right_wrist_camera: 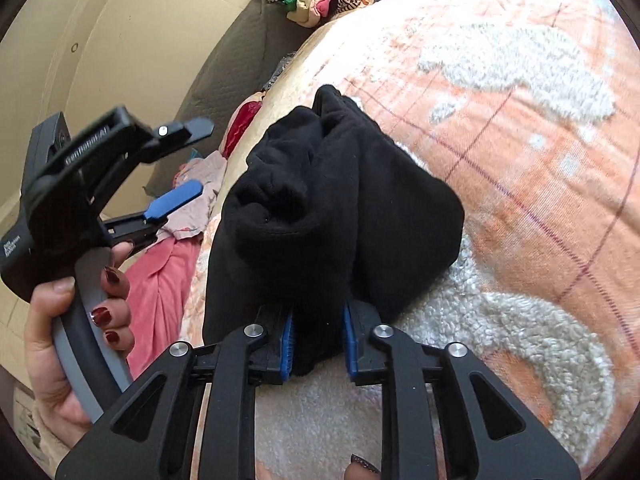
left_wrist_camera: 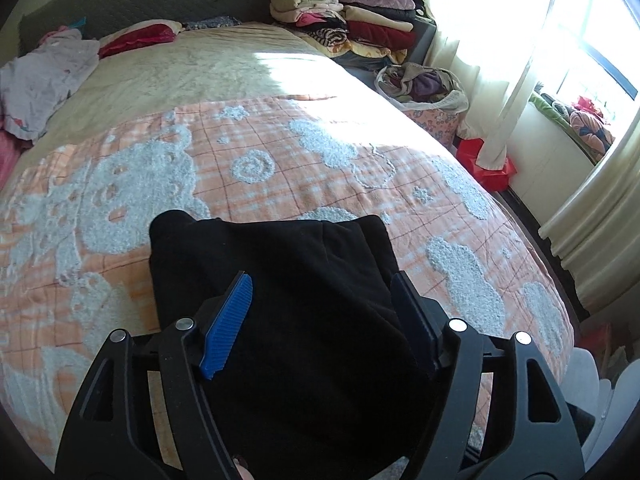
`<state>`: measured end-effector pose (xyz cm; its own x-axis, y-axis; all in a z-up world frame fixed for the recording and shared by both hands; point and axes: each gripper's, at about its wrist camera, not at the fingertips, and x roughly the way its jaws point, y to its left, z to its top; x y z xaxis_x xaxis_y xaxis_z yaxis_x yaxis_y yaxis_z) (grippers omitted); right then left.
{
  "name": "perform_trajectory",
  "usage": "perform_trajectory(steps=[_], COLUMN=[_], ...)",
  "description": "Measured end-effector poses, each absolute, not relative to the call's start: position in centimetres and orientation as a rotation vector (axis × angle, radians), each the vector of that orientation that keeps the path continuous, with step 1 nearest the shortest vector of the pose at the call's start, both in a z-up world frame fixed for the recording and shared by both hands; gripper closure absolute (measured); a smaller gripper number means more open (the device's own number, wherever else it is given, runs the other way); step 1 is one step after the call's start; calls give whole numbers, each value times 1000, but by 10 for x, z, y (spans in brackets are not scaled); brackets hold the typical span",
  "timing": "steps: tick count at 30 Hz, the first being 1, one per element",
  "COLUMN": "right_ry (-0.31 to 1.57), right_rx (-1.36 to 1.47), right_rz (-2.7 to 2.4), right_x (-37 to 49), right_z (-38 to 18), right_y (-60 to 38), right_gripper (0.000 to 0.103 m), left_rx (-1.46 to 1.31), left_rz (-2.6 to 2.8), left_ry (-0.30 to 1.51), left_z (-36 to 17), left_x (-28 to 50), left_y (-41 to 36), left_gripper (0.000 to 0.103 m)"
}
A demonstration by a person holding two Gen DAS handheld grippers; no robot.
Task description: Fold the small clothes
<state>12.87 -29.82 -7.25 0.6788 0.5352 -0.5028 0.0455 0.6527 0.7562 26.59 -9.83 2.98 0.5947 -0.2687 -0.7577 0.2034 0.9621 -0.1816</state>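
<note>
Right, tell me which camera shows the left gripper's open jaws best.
The right wrist view: it shows the whole left gripper from the side, held in a hand, jaws wide apart with nothing between them. The left wrist view shows only its own blue pads, with the black garment behind them.

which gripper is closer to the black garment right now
Right. The right gripper has the edge of the black garment between its blue pads. The left gripper is open and held off to the garment's side, clear of it.

Black garment (left_wrist_camera: 288, 280) folded, bunched on the bedspread (left_wrist_camera: 280, 168)
</note>
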Motion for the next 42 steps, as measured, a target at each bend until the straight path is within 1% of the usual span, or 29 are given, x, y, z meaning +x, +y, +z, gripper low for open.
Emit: perform_trajectory(steps=[2,3,5,6,8,10,16,20,22,24,25,27,29,30,31,32,35,38,39,42], right_ry=[786,778,769,757,750,769,885,958,976,992,992,990,976,965,953,934,881,789,758,744], right_rx=[806,800,782,769,749,744,659,678,671,679,688,693,662,637,613,578,505,419,380,333], right_rz=[310,312,323,326,344,355,355,360,373,365,369,357,360,366,379,388,421,460,457,414], right_x=[129,127,126,127,135,145,195,217,220,223,226,228,230,230,230,228,231,225,222,223], right_z=[-65,-61,-52,-46,-38,-34,-36,-46,-47,-49,-49,-50,-46,-43,-40,-34,-18,5,10,0], right_y=[-303,-305,-311,-314,-317,-319,-313,-314,-314,-314,-314,-316,-314,-312,-309,-306,-296,-291,-290,-297], right_gripper=[69,67,53,51,40,32,31,31,31,31,31,35,56,61,70,74,81,83,83,83], left_rx=[-77,-78,-75,-68,-59,-60,-60,-59,-64,-63,-63,-60,-59,-60,-61,-58,-58,-76,-86,-72], left_rz=[-250,-237,-216,-206,-190,-189,-188,-197,-200,-201,-203,-203,-206,-205,-205,-204,-201,-214,-220,-226], left_ry=[879,876,874,876,888,906,952,972,977,982,985,986,989,991,993,993,992,988,985,994], left_z=[30,30,26,24,15,7,-15,-24,-26,-27,-27,-27,-27,-27,-28,-28,-27,-25,-23,-24], left_x=[264,262,258,256,251,246,232,225,223,223,223,224,225,225,226,226,227,228,229,231], left_y=[-87,-79,-69,-65,-57,-52,-46,-46,-46,-47,-47,-48,-48,-48,-48,-49,-50,-49,-49,-51], left_gripper=[38,38,37,38,38,38,37,37,34,34,34,34,34,34,34,34,34,33,31,31])
